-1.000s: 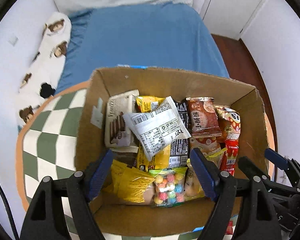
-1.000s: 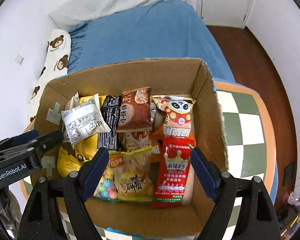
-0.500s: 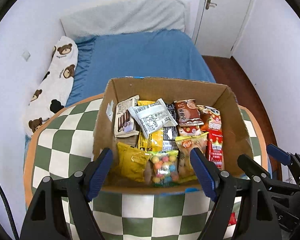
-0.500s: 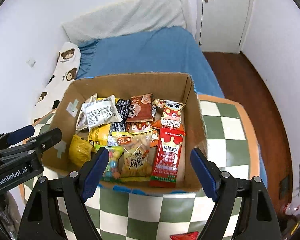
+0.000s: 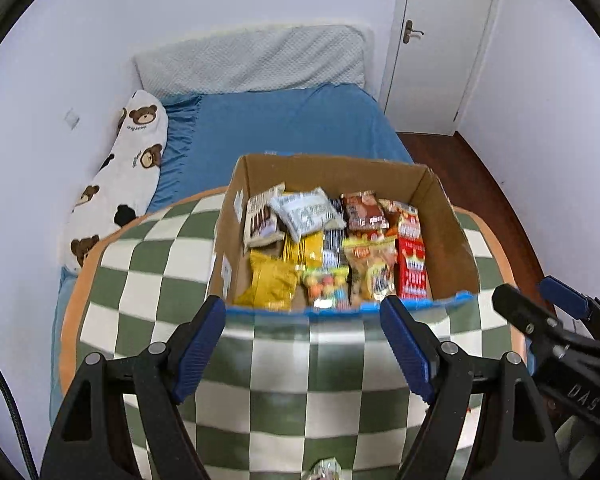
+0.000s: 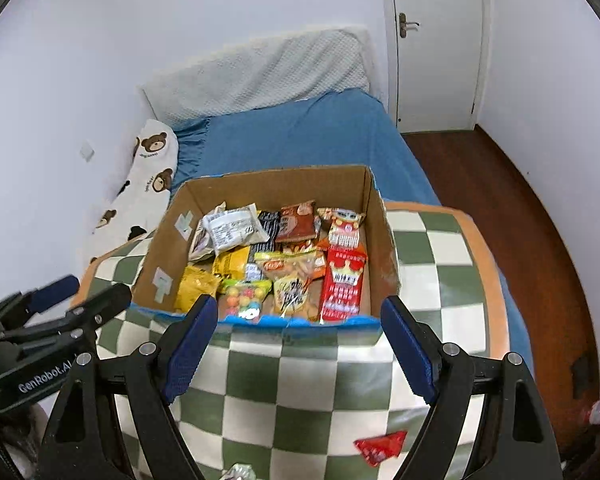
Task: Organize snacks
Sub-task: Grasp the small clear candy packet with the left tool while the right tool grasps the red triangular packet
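A cardboard box [image 5: 456,240] [image 6: 380,216] holding several snack packets stands on the far part of a green-and-white checkered table [image 5: 148,264] [image 6: 440,272]. Inside lie a white packet [image 5: 306,216], a yellow bag [image 5: 270,280], a candy bag [image 6: 246,296] and a red packet [image 6: 344,284]. My left gripper [image 5: 304,344] hovers open and empty above the table, just short of the box. My right gripper [image 6: 300,346] is open and empty beside it. A red snack [image 6: 380,446] lies on the near table, and a silvery packet [image 5: 324,470] [image 6: 238,472] shows at the bottom edge.
Behind the table is a bed with a blue sheet [image 5: 284,128], a grey pillow [image 5: 252,60] and a bear-print bolster [image 5: 128,164]. A white door [image 5: 444,40] and brown wooden floor [image 6: 500,200] are at the right. White walls close in on both sides.
Both grippers have pulled back and up from over the box, so the box now looks smaller and the near checkered table has come into view. Both stay open and empty.
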### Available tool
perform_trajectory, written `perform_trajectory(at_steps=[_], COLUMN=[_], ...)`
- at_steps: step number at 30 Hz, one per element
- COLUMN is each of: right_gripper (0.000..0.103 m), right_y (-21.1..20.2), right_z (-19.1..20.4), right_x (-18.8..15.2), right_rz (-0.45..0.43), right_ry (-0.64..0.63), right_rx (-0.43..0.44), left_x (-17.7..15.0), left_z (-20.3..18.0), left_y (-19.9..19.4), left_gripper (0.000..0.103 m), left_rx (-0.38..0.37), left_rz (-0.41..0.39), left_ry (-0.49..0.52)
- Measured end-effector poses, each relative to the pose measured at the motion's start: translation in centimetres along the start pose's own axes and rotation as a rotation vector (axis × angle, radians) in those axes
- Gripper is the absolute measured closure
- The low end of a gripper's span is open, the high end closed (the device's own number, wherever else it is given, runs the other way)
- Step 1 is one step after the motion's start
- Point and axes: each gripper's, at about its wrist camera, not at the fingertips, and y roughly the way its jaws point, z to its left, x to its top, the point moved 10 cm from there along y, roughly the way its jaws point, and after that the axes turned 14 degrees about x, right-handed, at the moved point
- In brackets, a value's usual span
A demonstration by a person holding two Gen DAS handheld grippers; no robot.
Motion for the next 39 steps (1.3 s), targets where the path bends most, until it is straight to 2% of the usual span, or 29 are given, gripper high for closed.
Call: perform_trajectory(at_steps=[2, 5, 7, 10, 11, 13, 16, 19, 20, 22, 26, 28, 29, 30, 34, 36, 38, 39], right_gripper=[0.017, 0.017, 0.017, 0.017, 0.017, 0.017, 0.017, 0.017, 0.017, 0.017, 0.018, 0.035, 0.051, 0.06, 0.062, 0.062, 0.062, 0.062], right_y=[-0.4, -0.3, 0.2, 1.0, 1.4, 2.1, 3.0, 3.8, 4.2, 4.9, 6.9, 8.1, 8.8, 9.2, 10.0, 10.4, 10.7, 10.7], right_z=[-0.3, -1.4, -2.7, -5.1, -6.1, -7.7, -10.3, -12.5, -13.1, -14.8, -17.4, -17.9, -18.0, -18.0, -16.1, -14.0, -12.1, -11.7], right_x=[-1.2, -4.4, -7.3, -12.4, -14.5, -17.2, -21.1, -23.1, -23.5, -24.3, -25.4, -25.8, -26.1, -26.2, -26.2, -26.9, -28.0, -28.5], right_rz=[0.006, 0.058, 0.101, 0.17, 0.199, 0.237, 0.282, 0.291, 0.29, 0.281, 0.264, 0.266, 0.28, 0.29, 0.344, 0.409, 0.47, 0.484], right_ry=[0.03, 0.098, 0.142, 0.235, 0.282, 0.335, 0.448, 0.538, 0.565, 0.627, 0.7, 0.724, 0.717, 0.71, 0.574, 0.484, 0.401, 0.379], right_rx=[0.014, 0.034, 0.029, 0.021, 0.022, 0.01, 0.011, 0.01, 0.01, -0.001, -0.028, -0.019, -0.018, -0.015, -0.017, 0.0, 0.011, 0.009], left_x=[-2.0, -6.5, -10.9, -19.4, -21.1, -25.8, -29.2, -30.3, -30.5, -31.1, -30.8, -29.9, -29.5, -29.0, -27.7, -27.6, -28.0, -28.4], left_z=[0.1, -0.5, -1.3, -2.7, -3.0, -3.8, -4.6, -5.3, -5.6, -6.3, -6.8, -6.6, -6.5, -6.1, -4.8, -4.6, -4.6, -4.6], left_y=[0.2, 1.6, 3.4, 6.9, 7.5, 9.4, 11.2, 12.7, 13.1, 13.7, 13.9, 14.1, 14.2, 14.4, 15.0, 15.3, 15.7, 16.0], left_gripper=[0.024, 0.024, 0.024, 0.024, 0.024, 0.024, 0.024, 0.025, 0.041, 0.061, 0.065, 0.067, 0.067, 0.067, 0.067, 0.065, 0.056, 0.055], left_rx=[0.013, 0.035, 0.032, -0.027, -0.045, -0.095, -0.138, -0.147, -0.149, -0.161, -0.14, -0.128, -0.125, -0.117, -0.109, -0.139, -0.162, -0.173], left_rz=[0.024, 0.082, 0.171, 0.395, 0.444, 0.599, 0.723, 0.755, 0.755, 0.778, 0.75, 0.735, 0.732, 0.725, 0.716, 0.734, 0.761, 0.784], left_ry=[0.014, 0.098, 0.177, 0.268, 0.279, 0.264, 0.195, 0.142, 0.131, 0.121, 0.135, 0.129, 0.119, 0.109, 0.055, 0.025, 0.006, -0.007])
